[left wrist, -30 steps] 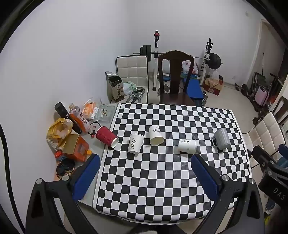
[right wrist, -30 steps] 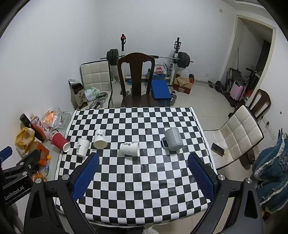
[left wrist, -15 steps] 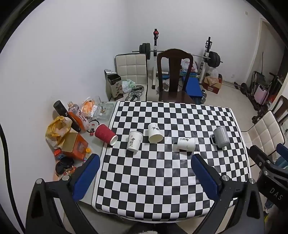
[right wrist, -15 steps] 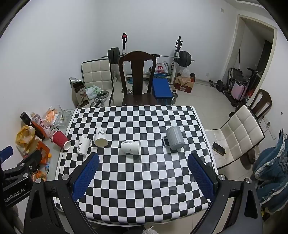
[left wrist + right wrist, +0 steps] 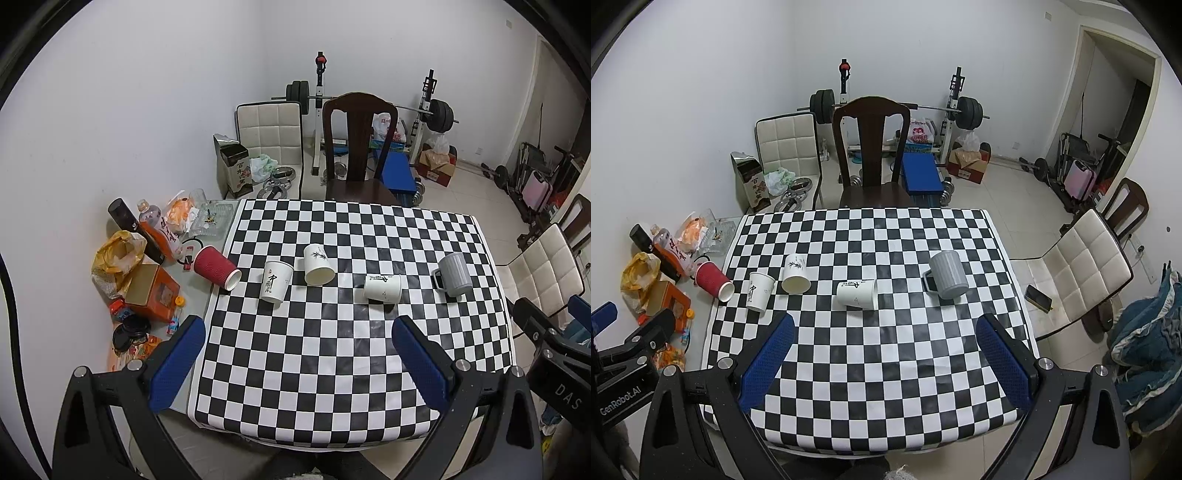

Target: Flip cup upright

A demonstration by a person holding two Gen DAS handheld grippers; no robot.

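Pre-grasp stage, nothing flipped yet. Five cups lie in a row across the middle of the table (image 5: 354, 369), all looking tipped on their sides: red cup (image 5: 216, 267) hanging off the left edge, then three white paper cups (image 5: 276, 281) (image 5: 318, 264) (image 5: 382, 288), and a grey mug (image 5: 454, 275) near the right edge, handle visible. Can't tell which cup gets picked first. Left tongs (image 5: 299, 360) are spread wide, holding nothing, touching nothing, hovering over the near edge well short of the row. Right tongs (image 5: 884, 356) same: wide apart, empty, over the near edge. Next move, as I read it: drop one pair of tongs toward a cup, straddle its wall, close, then rotate it onto its base. Paper cups should crush easily, so go light.
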